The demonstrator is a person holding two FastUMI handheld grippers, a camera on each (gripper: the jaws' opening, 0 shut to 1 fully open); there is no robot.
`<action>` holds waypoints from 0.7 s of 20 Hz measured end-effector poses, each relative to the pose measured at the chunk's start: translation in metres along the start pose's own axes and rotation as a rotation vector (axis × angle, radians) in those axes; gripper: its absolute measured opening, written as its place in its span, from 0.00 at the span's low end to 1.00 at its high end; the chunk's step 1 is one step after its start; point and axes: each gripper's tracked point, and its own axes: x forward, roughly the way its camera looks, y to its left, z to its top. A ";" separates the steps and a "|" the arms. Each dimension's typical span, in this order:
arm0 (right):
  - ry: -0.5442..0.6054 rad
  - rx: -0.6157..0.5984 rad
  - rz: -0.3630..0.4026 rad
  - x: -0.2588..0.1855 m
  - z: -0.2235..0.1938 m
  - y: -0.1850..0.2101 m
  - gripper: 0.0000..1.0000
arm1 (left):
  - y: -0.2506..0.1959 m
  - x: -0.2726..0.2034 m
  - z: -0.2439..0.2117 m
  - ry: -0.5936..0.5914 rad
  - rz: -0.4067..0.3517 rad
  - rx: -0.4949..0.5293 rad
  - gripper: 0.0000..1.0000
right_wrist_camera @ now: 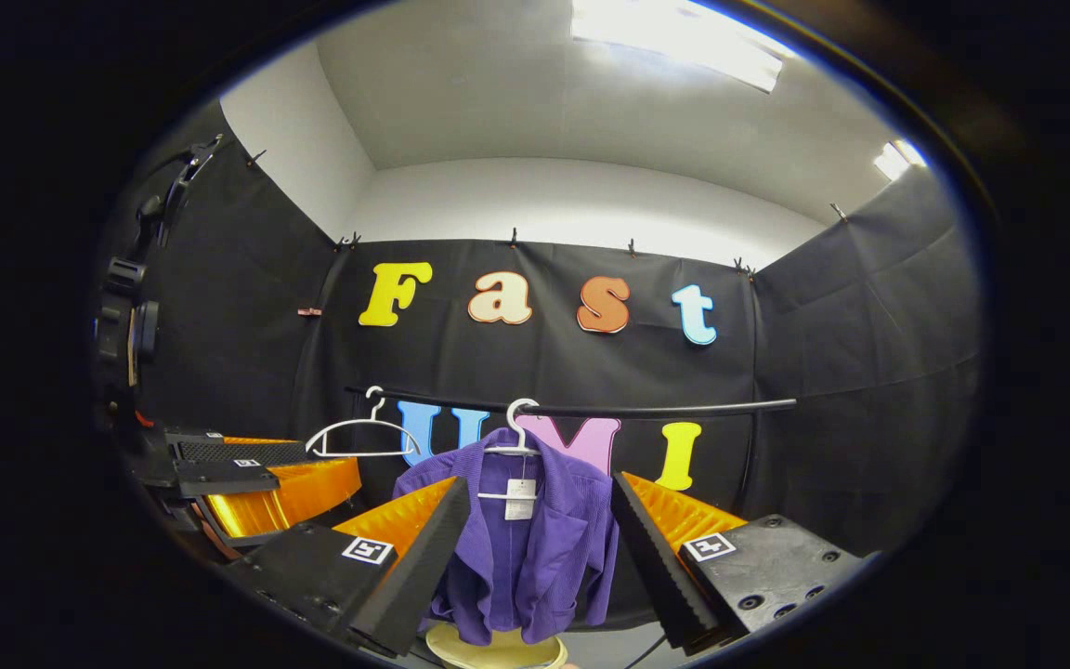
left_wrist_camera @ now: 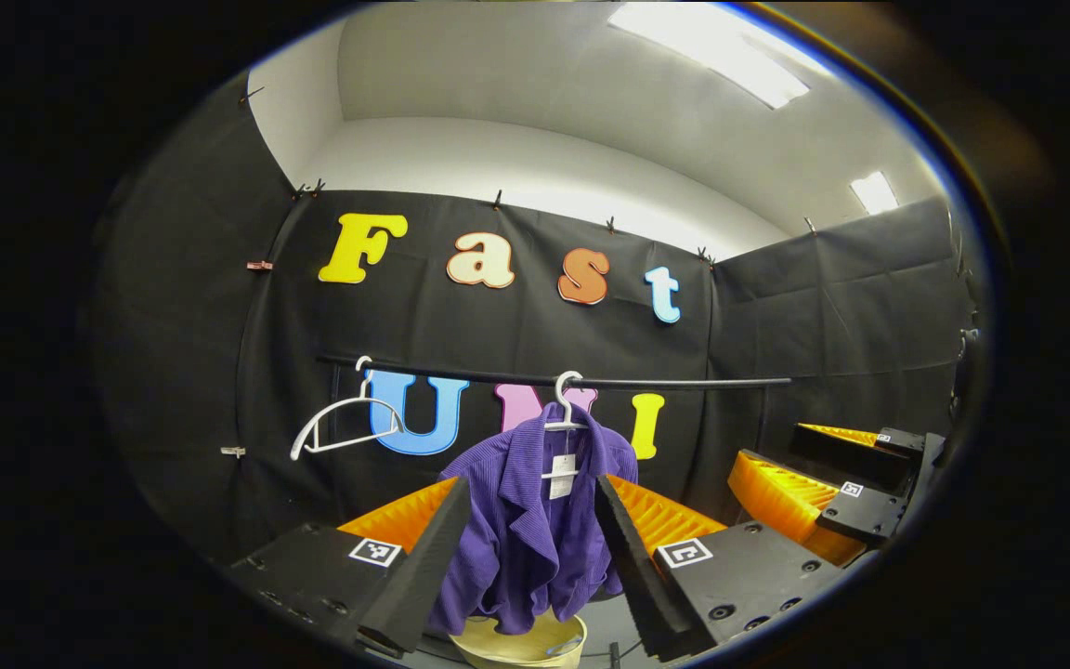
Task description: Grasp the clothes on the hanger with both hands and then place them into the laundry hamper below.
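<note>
A black rail (left_wrist_camera: 591, 381) runs across the middle of the left gripper view, in front of the cloth wall; in the right gripper view the same rail (right_wrist_camera: 646, 409) crosses just below centre.

A purple jacket (left_wrist_camera: 526, 530) hangs from the rail on a white hanger (left_wrist_camera: 565, 409), in the lower centre of the left gripper view. Its collar lies open and a white tag (left_wrist_camera: 561, 476) dangles below the hanger bar. In the right gripper view the jacket (right_wrist_camera: 516, 548) sits lower centre too, on its hanger (right_wrist_camera: 518, 429), with the tag (right_wrist_camera: 519, 499) at the neck. It is untouched by either set of tongs.

The left tongs (left_wrist_camera: 533, 557) stand wide apart at the bottom of the left gripper view, the jacket showing in the gap between the fingers, farther off. The right tongs (right_wrist_camera: 535, 567) are likewise spread wide at the bottom of the right gripper view, framing the jacket without contact. The right tongs (left_wrist_camera: 832, 488) also appear at the right edge of the left gripper view, and the left tongs (right_wrist_camera: 247, 478) at the left edge of the right gripper view.

A pale yellow hamper (left_wrist_camera: 521, 646) sits directly beneath the jacket's hem, at the bottom centre of the left gripper view; only its rim and part of the inside can be seen. In the right gripper view the hamper (right_wrist_camera: 498, 650) shows as a sliver at the bottom edge, under the hem.

An empty hanger (left_wrist_camera: 345, 426) hangs tilted on the rail, left of the jacket in the left gripper view; in the right gripper view that empty hanger (right_wrist_camera: 363, 437) is left of centre, close beside the jacket.
</note>
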 end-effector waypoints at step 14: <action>0.032 -0.023 -0.069 -0.007 -0.004 0.018 0.97 | 0.011 -0.003 -0.008 0.021 -0.063 -0.014 0.85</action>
